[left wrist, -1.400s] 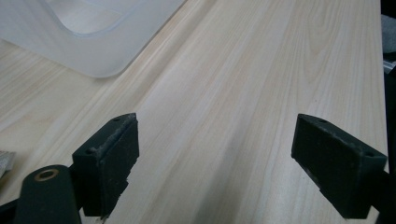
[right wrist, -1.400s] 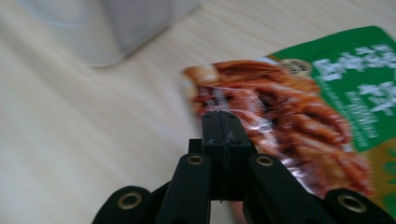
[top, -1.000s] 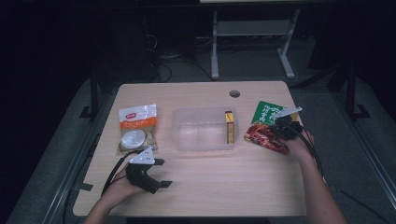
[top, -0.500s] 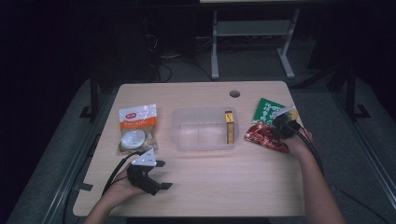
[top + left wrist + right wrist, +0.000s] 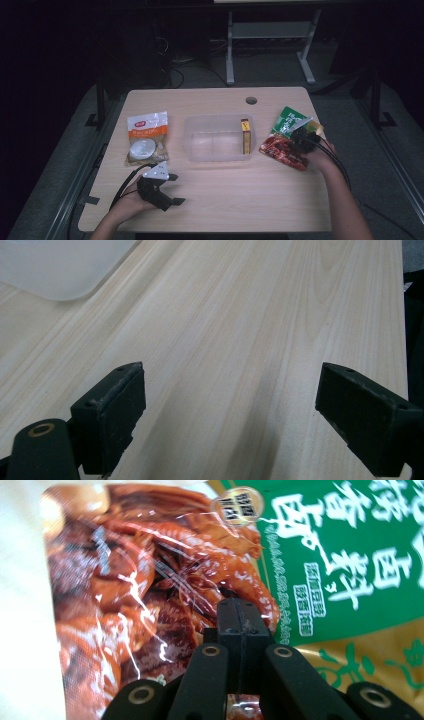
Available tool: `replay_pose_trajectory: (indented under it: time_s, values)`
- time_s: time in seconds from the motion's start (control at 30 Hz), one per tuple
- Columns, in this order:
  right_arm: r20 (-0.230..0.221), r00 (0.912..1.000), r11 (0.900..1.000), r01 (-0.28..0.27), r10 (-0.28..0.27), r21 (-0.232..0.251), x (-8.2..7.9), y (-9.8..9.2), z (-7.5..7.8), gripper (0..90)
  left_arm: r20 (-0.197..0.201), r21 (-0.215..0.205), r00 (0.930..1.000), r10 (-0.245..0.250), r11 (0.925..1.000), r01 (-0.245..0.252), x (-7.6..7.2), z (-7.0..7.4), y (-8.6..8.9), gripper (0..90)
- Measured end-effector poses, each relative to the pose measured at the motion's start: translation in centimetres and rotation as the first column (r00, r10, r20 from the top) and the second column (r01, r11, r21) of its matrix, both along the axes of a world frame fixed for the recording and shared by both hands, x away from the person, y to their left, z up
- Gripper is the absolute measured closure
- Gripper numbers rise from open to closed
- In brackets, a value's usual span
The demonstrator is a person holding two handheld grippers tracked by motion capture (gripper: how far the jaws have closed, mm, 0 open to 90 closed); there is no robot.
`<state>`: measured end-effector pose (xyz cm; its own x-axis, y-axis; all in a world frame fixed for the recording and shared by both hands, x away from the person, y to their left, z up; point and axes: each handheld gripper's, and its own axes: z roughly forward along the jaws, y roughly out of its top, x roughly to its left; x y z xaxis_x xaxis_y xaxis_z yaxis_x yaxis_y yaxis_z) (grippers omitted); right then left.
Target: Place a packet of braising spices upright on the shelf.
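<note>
left tongs (image 5: 176,189): sitting low on the near left of the tabletop (image 5: 240,210), jaws spread wide, nothing in them. In the left gripper view there's just bare wood between the two black pads (image 5: 112,412).
white snack bag (image 5: 146,138): left side of the tabletop, just beyond the left tongs, lying flat, orange band across it and a round white thing showing through.
clear plastic tub (image 5: 218,138): middle of the tabletop, between the snack bag and the red-and-green pouch, apart from both.
yellow box (image 5: 245,136): standing on edge inside the tub, against its right wall.
red-and-green pouch (image 5: 283,142): right side of the tabletop, just right of the tub, lying flat, green end pointing far, red end near.
right tongs (image 5: 239,611): jaws pressed fully together, tips down on the pouch's printed face near where red meets green. Can't tell if they've pinched any of the film; looks more like resting on top.
right hand (image 5: 320,152): at the right edge of the pouch, holding those tongs.
</note>
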<state>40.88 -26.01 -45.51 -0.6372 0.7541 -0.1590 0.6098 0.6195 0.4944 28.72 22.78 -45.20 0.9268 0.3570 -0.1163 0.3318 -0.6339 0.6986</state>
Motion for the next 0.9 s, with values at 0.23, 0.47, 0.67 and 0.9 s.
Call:
replay_pose_trajectory:
  time_s: [0.23, 0.47, 0.67, 0.9]
  values:
    - [-0.013, 0.9983, 0.998, -0.058, 0.058, -0.013, -2.2, 0.9, 0.2, 90.0, -0.004, 0.0, 1.0, -0.006, 1.0, 0.006, -0.1, 0.0, -0.2, 12.1]
    - [-0.004, 0.9944, 0.994, -0.106, 0.106, -0.02, -3.8, 1.5, 0.4, 90.0, -0.002, 0.002, 0.9999, -0.015, 0.9999, 0.015, -0.1, 0.1, -0.3, 12.1]
    - [0.058, 0.9982, 0.995, 0.012, -0.018, 0.104, -2.2, -0.9, 1.3, 90.0, -0.007, -0.01, 0.9999, -0.012, 0.9999, 0.012, 0.0, 0.1, -0.3, 12.1]
    - [0.094, 0.9617, 0.96, 0.243, -0.257, 0.138, 0.9, -4.8, 0.9, 90.0, -0.007, -0.016, 0.9999, -0.015, 0.9998, 0.015, 0.0, 0.1, -0.2, 12.1]
